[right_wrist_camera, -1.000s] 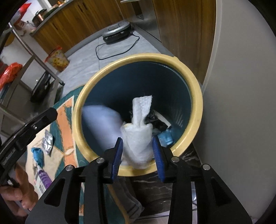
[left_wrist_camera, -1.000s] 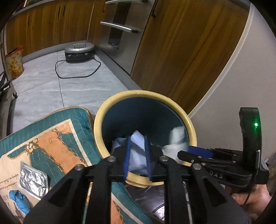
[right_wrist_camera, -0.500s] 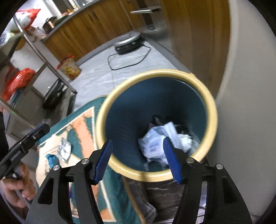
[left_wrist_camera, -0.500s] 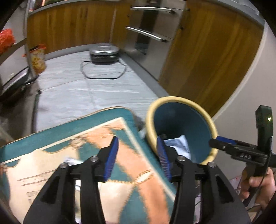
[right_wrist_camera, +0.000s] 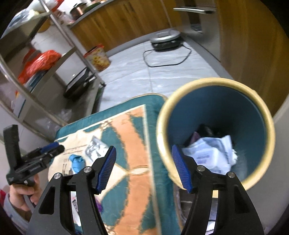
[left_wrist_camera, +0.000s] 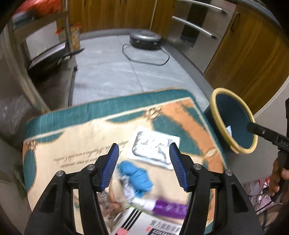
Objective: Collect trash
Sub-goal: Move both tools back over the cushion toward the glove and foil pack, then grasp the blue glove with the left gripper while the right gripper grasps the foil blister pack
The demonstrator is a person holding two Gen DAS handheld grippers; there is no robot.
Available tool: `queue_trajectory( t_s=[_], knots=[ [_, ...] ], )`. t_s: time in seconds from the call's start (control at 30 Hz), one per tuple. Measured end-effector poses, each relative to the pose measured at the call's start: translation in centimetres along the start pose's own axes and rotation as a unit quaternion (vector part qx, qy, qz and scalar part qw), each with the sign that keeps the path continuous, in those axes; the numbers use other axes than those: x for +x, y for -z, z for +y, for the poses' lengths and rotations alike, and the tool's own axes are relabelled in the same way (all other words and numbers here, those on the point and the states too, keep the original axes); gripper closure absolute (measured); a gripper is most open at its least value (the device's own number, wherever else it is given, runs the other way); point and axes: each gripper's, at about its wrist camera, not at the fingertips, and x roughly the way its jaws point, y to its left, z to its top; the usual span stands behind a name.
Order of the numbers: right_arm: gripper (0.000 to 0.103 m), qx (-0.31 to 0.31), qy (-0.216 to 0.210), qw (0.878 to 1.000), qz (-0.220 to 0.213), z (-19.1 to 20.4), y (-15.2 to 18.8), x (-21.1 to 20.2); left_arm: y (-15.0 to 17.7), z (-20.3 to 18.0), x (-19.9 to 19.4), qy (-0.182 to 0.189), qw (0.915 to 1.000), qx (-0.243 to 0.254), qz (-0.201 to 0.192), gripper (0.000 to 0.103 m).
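This is a home kitchen. Warm wooden cabinet fronts [left_wrist_camera: 115,14] run along the far wall above a grey tiled floor [left_wrist_camera: 112,72], and a stainless-steel appliance with long bar handles [left_wrist_camera: 195,27] sits built in among them. A metal shelving rack [right_wrist_camera: 59,54] holds pots and bags (one bright orange-red). A round grey robot vacuum [right_wrist_camera: 165,38] sits by the plinth, and a teal-and-orange patterned rug [right_wrist_camera: 133,162] covers the floor.

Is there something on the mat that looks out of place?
Yes. A crumpled blue glove, a silver foil packet and a purple wrapper lie loose on the mat, outside the bin beside it.
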Motion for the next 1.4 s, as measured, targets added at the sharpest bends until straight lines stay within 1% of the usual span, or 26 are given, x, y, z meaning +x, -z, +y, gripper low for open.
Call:
queue_trajectory(
  t_s=[0.07,0.13,0.23,0.4,0.53,0.6,0.63,0.7,0.8,0.9,0.97,1.0,1.03,1.1,1.23,1.27,1.4],
  knots=[
    [0.037,-0.01,-0.004,1.0,0.007,1.2,-0.1,0.6,0.4,0.6,0.4,0.003,0.9999,-0.006,0.011,0.045],
    [0.037,-0.02,-0.008,1.0,0.011,1.8,-0.1,1.0,0.7,0.8,0.8,0.014,0.9996,-0.008,0.023,0.045],
    [0.037,-0.032,-0.012,0.999,0.022,2.9,0.0,1.9,1.1,0.7,1.4,0.023,0.9991,0.001,0.035,0.045],
    [0.037,-0.048,-0.012,0.998,0.037,4.2,0.3,3.3,1.8,0.2,3.1,0.012,0.9979,0.019,0.061,0.046],
    [0.037,-0.054,-0.015,0.997,0.045,4.9,0.6,4.1,2.4,0.8,5.0,0.009,0.9959,0.014,0.089,0.047],
    [0.037,-0.058,-0.017,0.997,0.052,5.3,0.6,4.8,2.7,0.9,5.6,0.008,0.995,0.013,0.099,0.051],
    [0.037,-0.061,-0.018,0.996,0.057,5.6,0.7,5.2,2.9,1.0,5.8,0.016,0.9945,0.01,0.103,0.052],
    [0.037,-0.069,-0.02,0.995,0.064,6.2,0.7,6.0,3.0,1.3,5.7,0.022,0.995,0.01,0.097,0.056],
    [0.037,-0.087,-0.02,0.993,0.076,7.6,0.8,7.3,2.8,2.2,5.1,0.02,0.9962,0.004,0.085,0.06],
    [0.037,-0.115,-0.022,0.989,0.089,9.3,1.1,8.6,2.4,4.0,4.1,0.02,0.9977,-0.02,0.062,0.061],
    [0.037,-0.136,-0.022,0.986,0.096,10.3,1.4,9.3,2.0,5.6,3.1,0.016,0.9981,-0.042,0.041,0.061],
    [0.037,-0.159,-0.018,0.982,0.098,11.2,1.6,9.8,1.8,6.3,2.8,0.016,0.9979,-0.052,0.036,0.061],
    [0.036,-0.177,-0.014,0.979,0.098,11.8,1.8,10.0,1.7,6.7,2.6,0.017,0.9976,-0.059,0.033,0.061],
    [0.029,-0.213,-0.007,0.972,0.099,12.9,2.2,10.5,1.6,7.9,2.0,0.02,0.9965,-0.076,0.029,0.061],
    [0.025,-0.282,0.013,0.955,0.097,14.6,2.8,11.6,1.5,8.6,1.5,0.025,0.9957,-0.084,0.031,0.061],
    [0.025,-0.291,0.017,0.952,0.099,14.6,2.9,12.1,1.7,8.5,1.4,0.026,0.9958,-0.082,0.031,0.061],
    [0.024,-0.292,0.016,0.949,0.114,14.5,2.7,13.5,1.9,8.6,0.7,0.032,0.9961,-0.076,0.032,0.061]
  ],
)
